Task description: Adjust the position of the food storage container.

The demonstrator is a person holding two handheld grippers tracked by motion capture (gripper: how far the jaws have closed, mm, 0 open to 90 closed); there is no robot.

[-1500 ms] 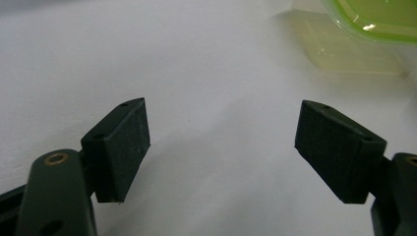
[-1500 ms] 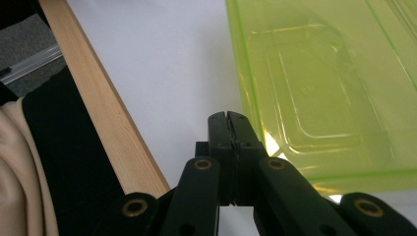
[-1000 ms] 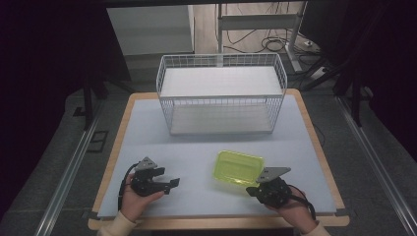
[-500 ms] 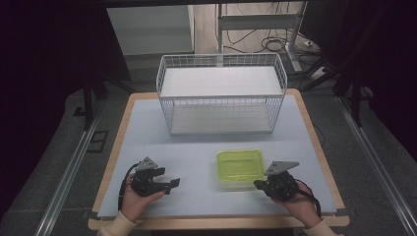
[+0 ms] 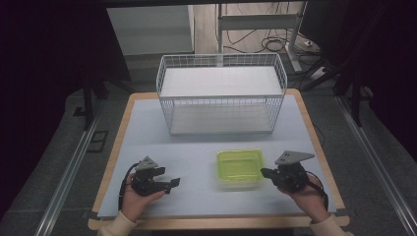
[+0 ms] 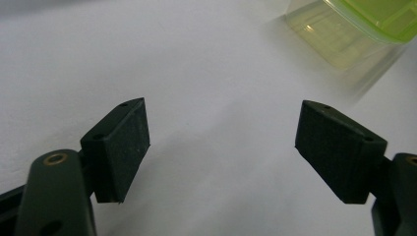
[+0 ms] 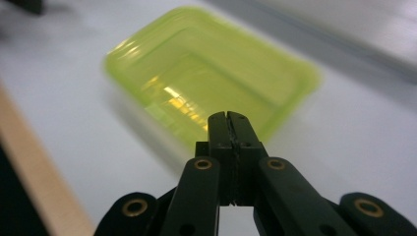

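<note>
High cam overhead, gripper cams close, share container (image 5: pixel 239 167)

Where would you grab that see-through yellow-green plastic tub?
Probably by a side wall just under the rim of the translucent yellow-green plastic tub, one jaw inside and one outside. It sits upright and open-topped, so the right hand-held gripper, now shut, could open and come from the right.

Translucent yellow-green container (image 5: pixel 239 168), white wire basket (image 5: pixel 221 93) with a grid pattern, pale grey-blue bench (image 5: pixel 147 128) edged in light wood, black tongs (image 6: pixel 221 147)
</note>
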